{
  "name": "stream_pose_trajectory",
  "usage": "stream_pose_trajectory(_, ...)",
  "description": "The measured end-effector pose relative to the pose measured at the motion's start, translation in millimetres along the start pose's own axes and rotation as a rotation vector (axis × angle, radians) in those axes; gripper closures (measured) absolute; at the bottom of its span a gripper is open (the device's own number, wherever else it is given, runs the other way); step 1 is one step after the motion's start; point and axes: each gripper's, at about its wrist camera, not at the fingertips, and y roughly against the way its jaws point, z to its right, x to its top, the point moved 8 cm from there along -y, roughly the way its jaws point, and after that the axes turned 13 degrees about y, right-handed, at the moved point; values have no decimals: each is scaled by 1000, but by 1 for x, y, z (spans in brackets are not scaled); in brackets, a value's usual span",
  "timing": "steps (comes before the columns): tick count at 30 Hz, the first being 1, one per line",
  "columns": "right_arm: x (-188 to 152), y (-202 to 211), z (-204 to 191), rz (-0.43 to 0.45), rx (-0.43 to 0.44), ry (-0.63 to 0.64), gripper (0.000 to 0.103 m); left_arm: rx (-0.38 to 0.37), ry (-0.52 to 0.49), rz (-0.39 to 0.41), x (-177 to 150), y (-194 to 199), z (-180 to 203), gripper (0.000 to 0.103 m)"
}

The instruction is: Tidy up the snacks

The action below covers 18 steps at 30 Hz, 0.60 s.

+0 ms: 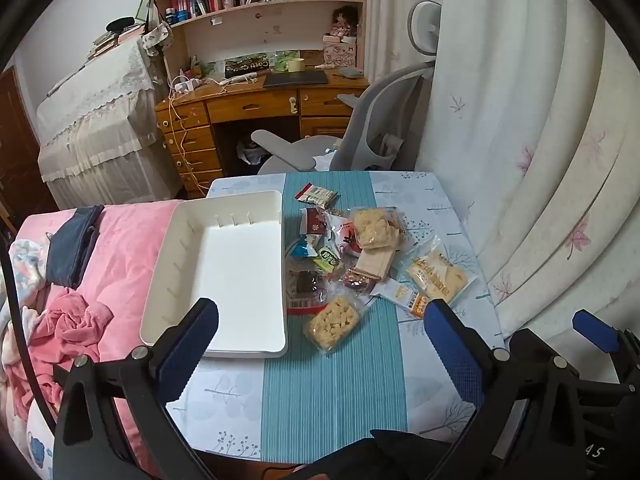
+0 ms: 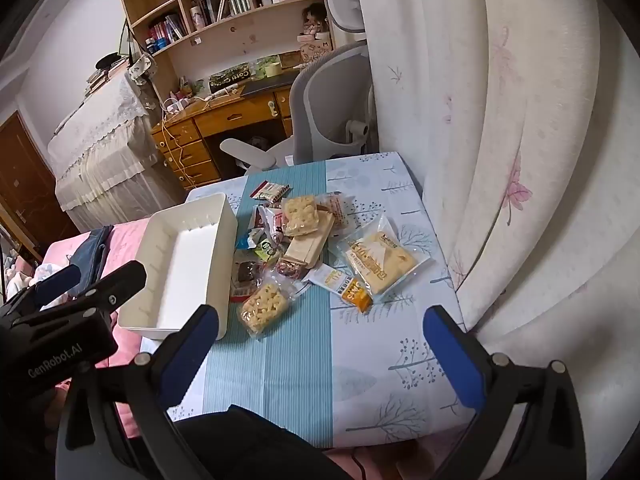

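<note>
**Two open tools above a snack-strewn surface**

The left tool (image 1: 320, 344) hangs with its blue-padded fingers spread wide, nothing between them. The right tool (image 2: 320, 344) is likewise fully open and empty. Both tilt downward over the surface (image 1: 332, 392), which is covered by a blue patterned cloth. At frame centre lies a heap of wrapped snacks (image 1: 344, 248), with a puffed-rice bar (image 1: 332, 322) nearest the tools. Just beside the heap, to its left, sits a white tray (image 1: 224, 272) holding nothing. A pink bed (image 1: 116, 248) fills the lower left; curtains (image 1: 520, 160) fill the right.
</note>
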Motion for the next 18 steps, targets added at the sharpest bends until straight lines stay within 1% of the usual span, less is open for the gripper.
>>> stream_pose_trajectory(14, 2, -2, 2, -5, 5, -2, 0, -5, 8, -25, -3, -4, 2, 1)
stream_pose_trajectory(15, 2, -2, 2, -5, 5, -2, 0, -5, 8, -26, 2, -6, 4, 1)
stream_pose_trajectory(18, 2, -2, 2, -4, 4, -3, 0, -9, 11, -26, 2, -6, 3, 1)
